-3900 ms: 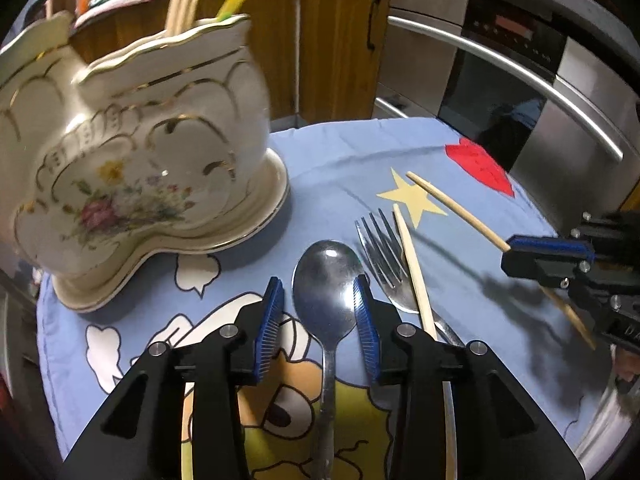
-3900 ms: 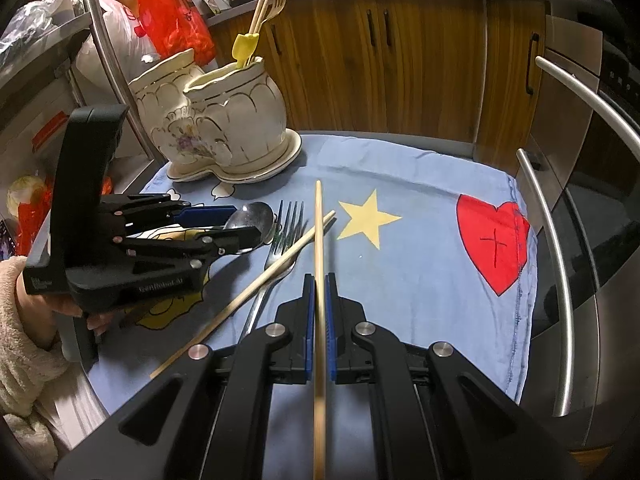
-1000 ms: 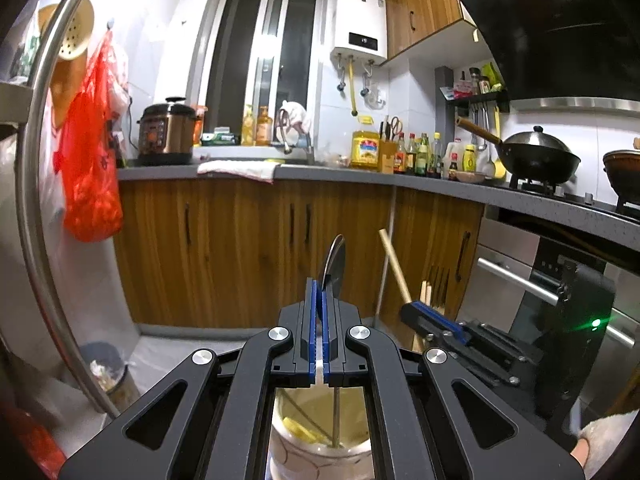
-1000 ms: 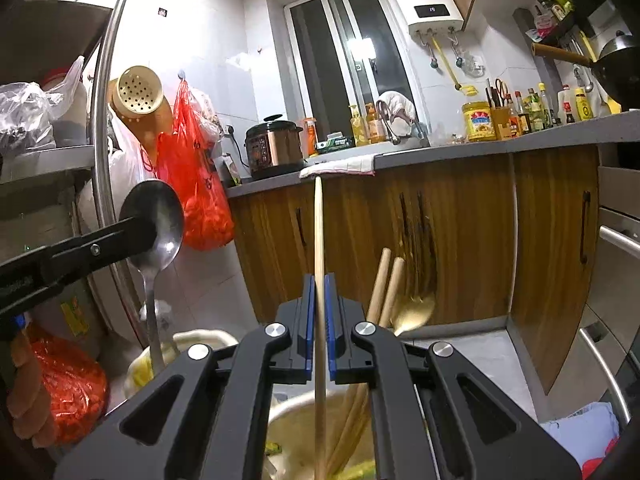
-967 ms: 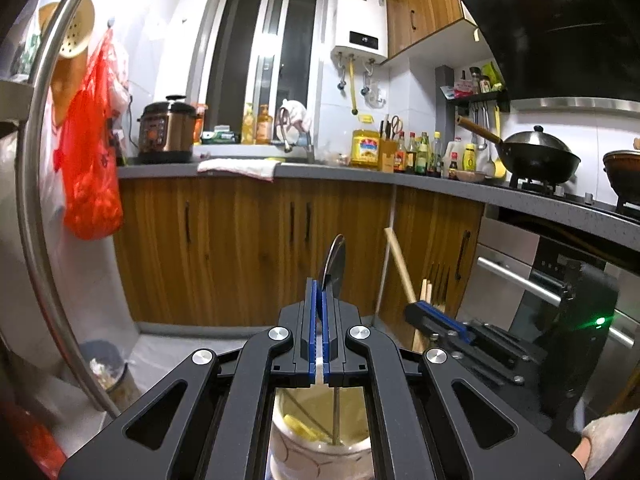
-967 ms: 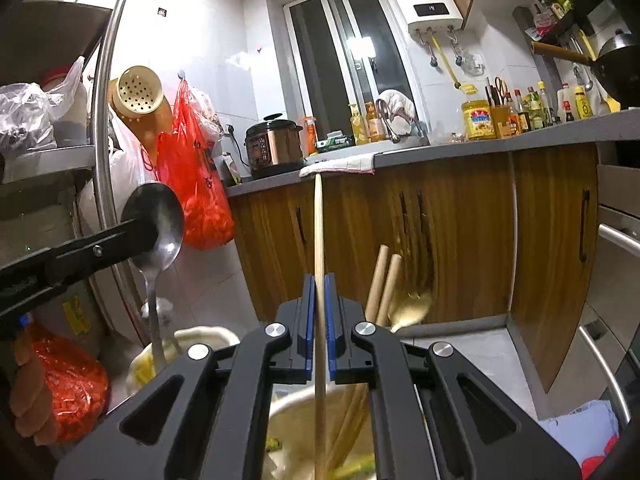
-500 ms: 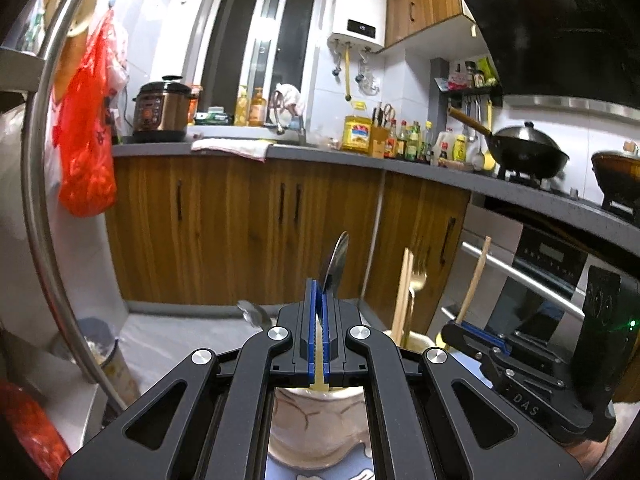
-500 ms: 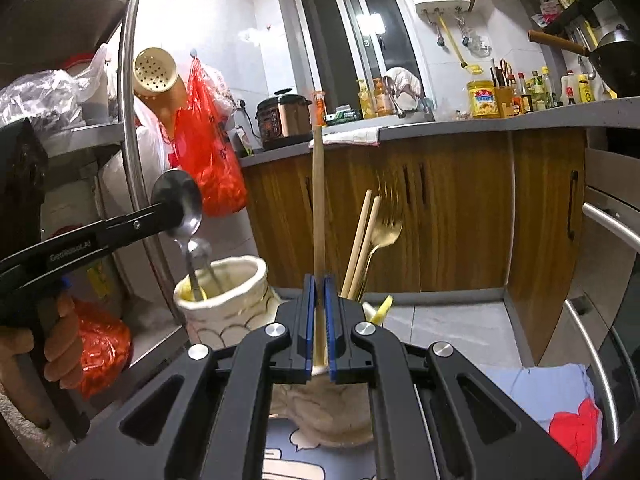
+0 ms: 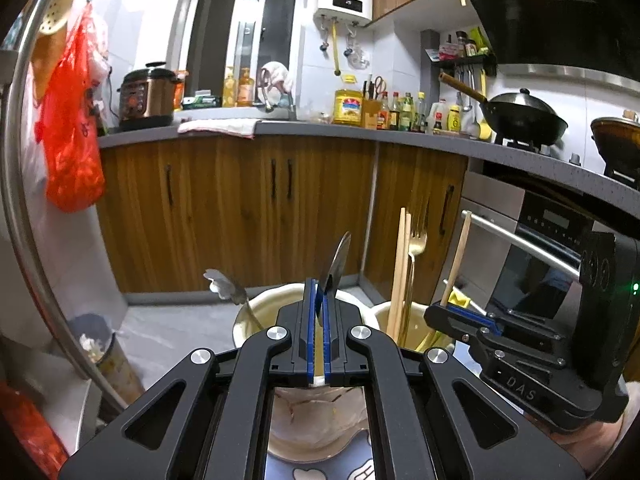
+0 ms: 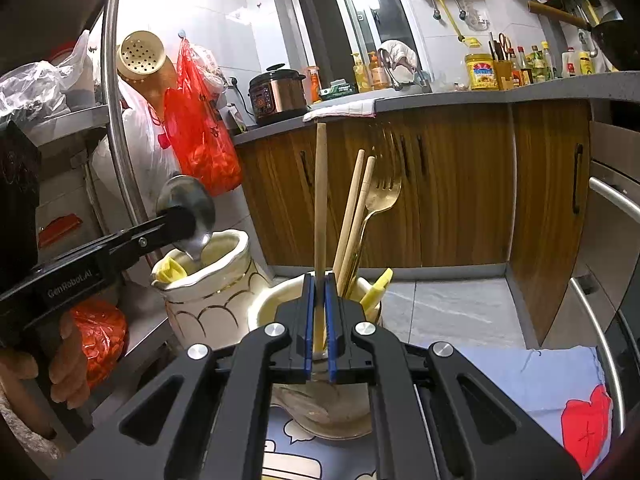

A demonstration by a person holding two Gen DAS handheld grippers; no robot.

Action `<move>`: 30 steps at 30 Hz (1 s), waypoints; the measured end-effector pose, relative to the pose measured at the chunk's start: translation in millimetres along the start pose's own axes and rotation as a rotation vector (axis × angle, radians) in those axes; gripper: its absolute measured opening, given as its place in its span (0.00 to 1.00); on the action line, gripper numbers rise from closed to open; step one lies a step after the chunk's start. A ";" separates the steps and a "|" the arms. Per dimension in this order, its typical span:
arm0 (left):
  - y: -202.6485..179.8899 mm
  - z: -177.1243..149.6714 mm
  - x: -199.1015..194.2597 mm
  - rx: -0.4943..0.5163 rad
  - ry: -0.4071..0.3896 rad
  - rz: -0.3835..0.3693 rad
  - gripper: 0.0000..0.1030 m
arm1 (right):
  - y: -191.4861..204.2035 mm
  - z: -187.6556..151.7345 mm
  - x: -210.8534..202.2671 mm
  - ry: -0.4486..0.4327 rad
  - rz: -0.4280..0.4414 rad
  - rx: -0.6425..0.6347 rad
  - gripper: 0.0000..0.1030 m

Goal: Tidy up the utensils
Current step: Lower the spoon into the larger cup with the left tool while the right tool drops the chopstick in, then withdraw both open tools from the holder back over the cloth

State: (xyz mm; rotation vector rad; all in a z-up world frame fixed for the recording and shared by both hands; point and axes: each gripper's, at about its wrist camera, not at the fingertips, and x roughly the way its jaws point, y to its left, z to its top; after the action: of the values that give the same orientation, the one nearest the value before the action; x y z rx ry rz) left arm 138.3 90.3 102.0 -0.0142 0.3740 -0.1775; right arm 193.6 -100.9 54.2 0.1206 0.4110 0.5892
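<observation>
Left gripper (image 9: 317,312) was clamped tight on the spoon (image 10: 192,210), bowl up, over the left cup of the ceramic holder (image 10: 208,292). Right gripper (image 10: 319,320) pinched a wooden chopstick (image 10: 320,200) upright above the right cup, beside two chopsticks (image 10: 352,216) and a gold fork (image 10: 380,200).

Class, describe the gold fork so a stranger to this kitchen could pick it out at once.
Start at the cream ceramic utensil holder with two pots. In the right-hand pot, just beyond the right gripper, stand two wooden chopsticks; the gold fork leans beside them, tines up. It is the only shiny metal, pronged piece there.
</observation>
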 end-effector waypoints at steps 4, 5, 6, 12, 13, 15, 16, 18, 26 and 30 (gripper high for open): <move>-0.3 -0.7 0.9 0.000 0.000 -0.003 0.03 | -1.3 0.0 2.3 0.019 0.005 0.015 0.05; -0.7 -0.6 0.7 -0.001 0.001 -0.005 0.03 | -1.2 -0.6 2.6 0.021 0.005 0.015 0.06; -0.8 -0.1 1.0 0.000 0.001 -0.006 0.03 | -1.1 -0.1 2.8 0.021 0.005 0.017 0.06; 1.8 -0.5 2.1 -0.017 0.010 0.006 0.22 | -3.8 4.0 -2.6 0.007 0.011 0.041 0.28; 2.0 -0.8 2.2 -0.016 0.011 0.007 0.22 | -4.4 4.7 -4.0 0.001 0.010 0.043 0.28; 1.9 -1.2 2.7 -0.016 0.013 0.010 0.25 | -5.6 5.4 -5.2 -0.002 0.005 0.048 0.30; 2.1 -1.3 2.3 -0.017 0.013 0.009 0.26 | -6.6 6.0 -6.2 -0.004 0.005 0.053 0.33; 2.1 -1.1 2.1 -0.016 0.010 0.012 0.28 | -8.0 7.0 -7.8 -0.010 0.003 0.061 0.37; -5.3 9.8 -18.3 -0.001 -0.011 0.035 0.55 | -8.8 20.5 -33.0 -0.026 -0.020 0.050 0.63; -20.5 9.8 -37.0 0.028 0.018 0.044 0.72 | -12.9 24.1 -52.5 0.021 -0.052 0.064 0.81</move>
State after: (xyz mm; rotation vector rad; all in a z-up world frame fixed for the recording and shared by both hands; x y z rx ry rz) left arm 104.6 76.5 125.5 0.0227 0.3896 -0.1395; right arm 170.6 -141.0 91.3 0.1644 0.4526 0.5271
